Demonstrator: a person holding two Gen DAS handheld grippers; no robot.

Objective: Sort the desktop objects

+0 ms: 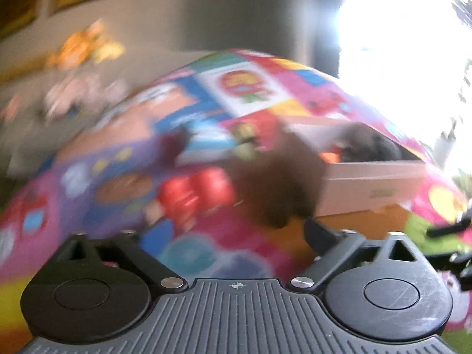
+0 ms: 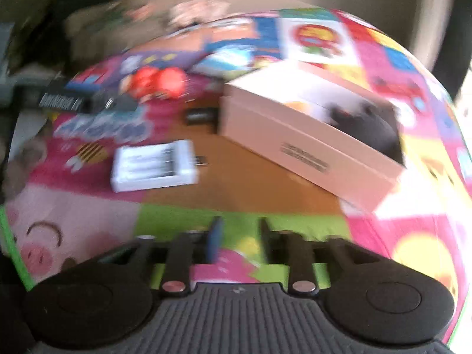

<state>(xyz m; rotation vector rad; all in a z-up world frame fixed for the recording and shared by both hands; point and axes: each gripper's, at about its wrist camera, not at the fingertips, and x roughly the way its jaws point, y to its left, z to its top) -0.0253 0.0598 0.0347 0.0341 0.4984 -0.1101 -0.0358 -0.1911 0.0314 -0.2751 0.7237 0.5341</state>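
Both views are blurred. In the left wrist view a dark brown blurred object (image 1: 277, 185) sits in front of my left gripper (image 1: 236, 230); only the right finger (image 1: 320, 236) shows, and whether it holds the object I cannot tell. A white open box (image 1: 371, 177) lies behind it with dark items inside. In the right wrist view my right gripper (image 2: 240, 239) is open and empty above the mat, its fingers (image 2: 214, 242) a little apart. Ahead lie the white box (image 2: 295, 135), a white battery charger (image 2: 155, 166), a small dark item (image 2: 200, 116) and a red object (image 2: 159, 84).
Everything lies on a colourful cartoon play mat (image 2: 413, 206) with an orange patch (image 2: 250, 177) in the middle. A black device with lettering (image 2: 76, 103) lies at the left. The red object (image 1: 194, 194) also shows in the left view. Bright window glare (image 1: 407, 59) fills the right side.
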